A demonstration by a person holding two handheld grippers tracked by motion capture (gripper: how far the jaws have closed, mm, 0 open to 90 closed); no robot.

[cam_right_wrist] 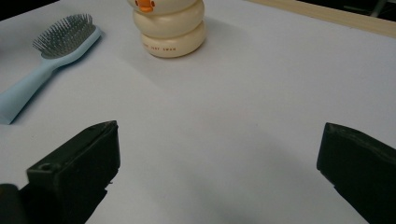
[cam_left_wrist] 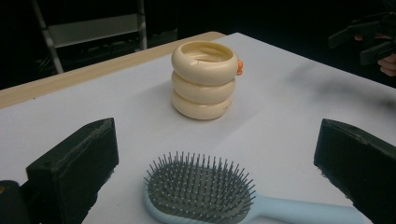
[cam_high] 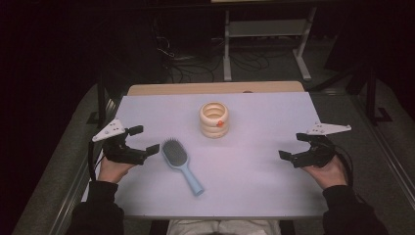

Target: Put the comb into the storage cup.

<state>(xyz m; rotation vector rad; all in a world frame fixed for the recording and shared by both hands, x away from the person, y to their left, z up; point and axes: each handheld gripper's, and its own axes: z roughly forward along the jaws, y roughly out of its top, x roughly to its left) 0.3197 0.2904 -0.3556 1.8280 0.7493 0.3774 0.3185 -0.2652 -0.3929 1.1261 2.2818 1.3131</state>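
Observation:
A cream holder (cam_high: 214, 120) made of three stacked rings, with a small orange beak, stands upright on the white table (cam_high: 264, 112), just past its middle. A light blue hairbrush (cam_high: 181, 164) lies bristles up at the near left, handle pointing toward the person. My left gripper (cam_high: 146, 139) is open just left of the brush head. In the left gripper view the brush (cam_left_wrist: 201, 196) lies between the wide-apart jaws with the holder (cam_left_wrist: 204, 79) beyond. My right gripper (cam_high: 292, 146) is open at the right side, holding nothing. Its view shows the holder (cam_right_wrist: 170, 28) and brush (cam_right_wrist: 51, 51) far off.
A strip of wooden tabletop (cam_high: 215, 88) shows along the far edge of the white sheet. Beyond it stand a metal shelf frame (cam_high: 266, 29) and loose cables (cam_high: 186, 63) on the dark floor. The other gripper (cam_left_wrist: 369, 39) appears at the top right of the left gripper view.

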